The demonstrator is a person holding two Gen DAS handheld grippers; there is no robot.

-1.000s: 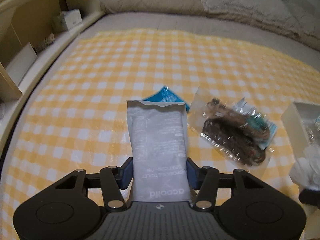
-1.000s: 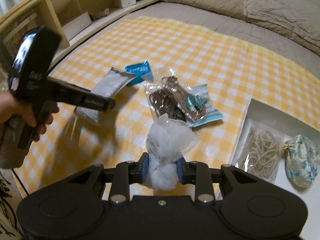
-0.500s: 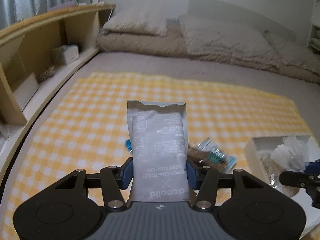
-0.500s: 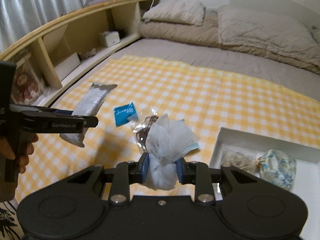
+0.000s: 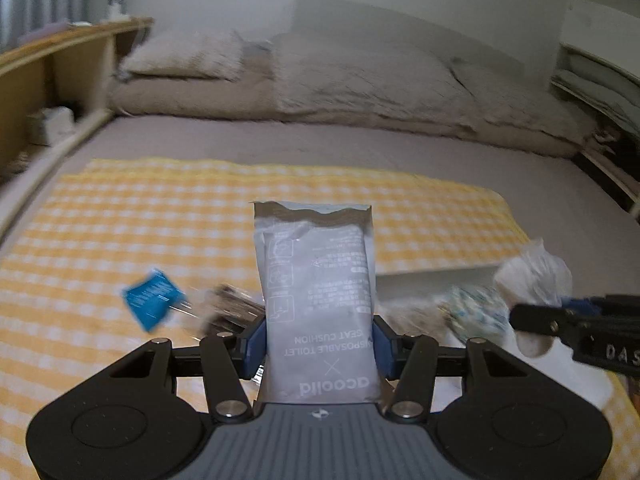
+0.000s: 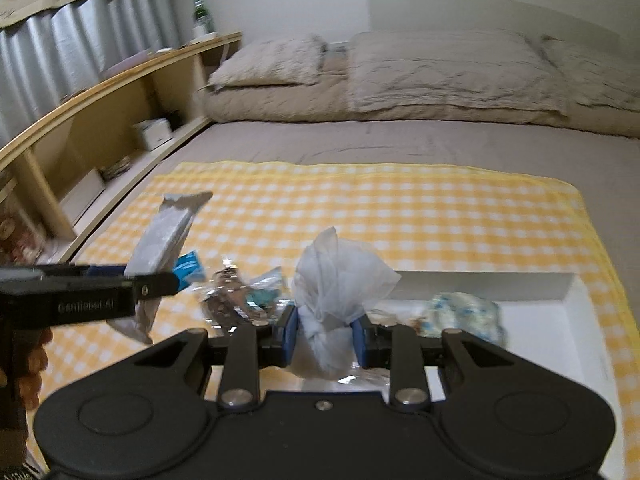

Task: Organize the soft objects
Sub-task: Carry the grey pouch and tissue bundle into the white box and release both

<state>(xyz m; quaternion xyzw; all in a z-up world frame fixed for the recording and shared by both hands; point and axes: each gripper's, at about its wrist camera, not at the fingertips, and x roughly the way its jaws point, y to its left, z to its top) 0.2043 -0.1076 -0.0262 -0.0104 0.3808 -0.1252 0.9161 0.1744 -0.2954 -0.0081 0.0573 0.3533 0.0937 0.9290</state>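
Grey packet (image 5: 318, 304) upright in left tongs (image 5: 318, 344), white pouch (image 6: 334, 292) in right tongs (image 6: 324, 338).

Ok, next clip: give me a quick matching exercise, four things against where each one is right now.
Things:
1. grey packet
2. white mesh pouch
3. blue sachet
4. floral pouch

Places:
A. in the white tray
B. lying on the checked cloth
C. clamped in the left gripper
D. clamped in the right gripper

Pairs: 1-C, 2-D, 3-B, 4-A
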